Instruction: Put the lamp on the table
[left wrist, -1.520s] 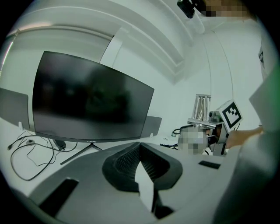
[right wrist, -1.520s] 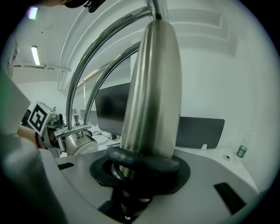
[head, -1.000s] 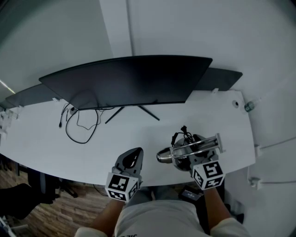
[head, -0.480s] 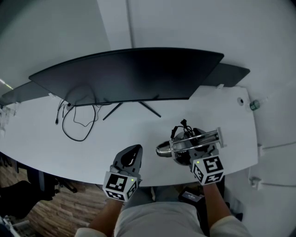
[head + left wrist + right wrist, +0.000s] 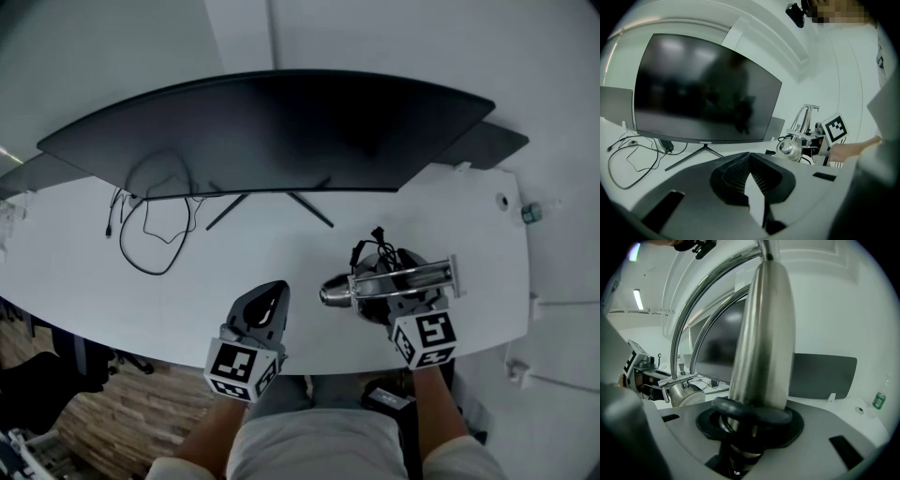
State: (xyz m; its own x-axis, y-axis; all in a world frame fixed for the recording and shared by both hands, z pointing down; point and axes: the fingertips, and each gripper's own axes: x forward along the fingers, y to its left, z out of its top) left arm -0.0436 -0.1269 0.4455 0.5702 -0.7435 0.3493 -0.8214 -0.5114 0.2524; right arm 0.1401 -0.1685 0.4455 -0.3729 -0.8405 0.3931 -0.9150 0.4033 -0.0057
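Observation:
A chrome desk lamp point(image 5: 375, 286) hangs over the front right part of the white table point(image 5: 281, 253). Its thick stem point(image 5: 764, 333) stands between the jaws of my right gripper point(image 5: 401, 302), which is shut on it. The round lamp head point(image 5: 684, 393) points left, and a black cord point(image 5: 375, 251) bunches behind it. Whether the lamp's base touches the table is hidden. My left gripper point(image 5: 275, 292) hovers over the table's front edge, left of the lamp, shut with nothing in it point(image 5: 750, 157). From that gripper's view the lamp head point(image 5: 787, 149) shows to the right.
A wide curved monitor point(image 5: 272, 131) on a splayed stand fills the back of the table. A loose black cable point(image 5: 150, 234) lies at the left. A dark panel point(image 5: 825, 376) stands behind on the right, and a small bottle point(image 5: 532, 214) sits past the right edge.
Both grippers have sunk a little toward the table, the lamp going down with the right one. The grip on the stem is the same.

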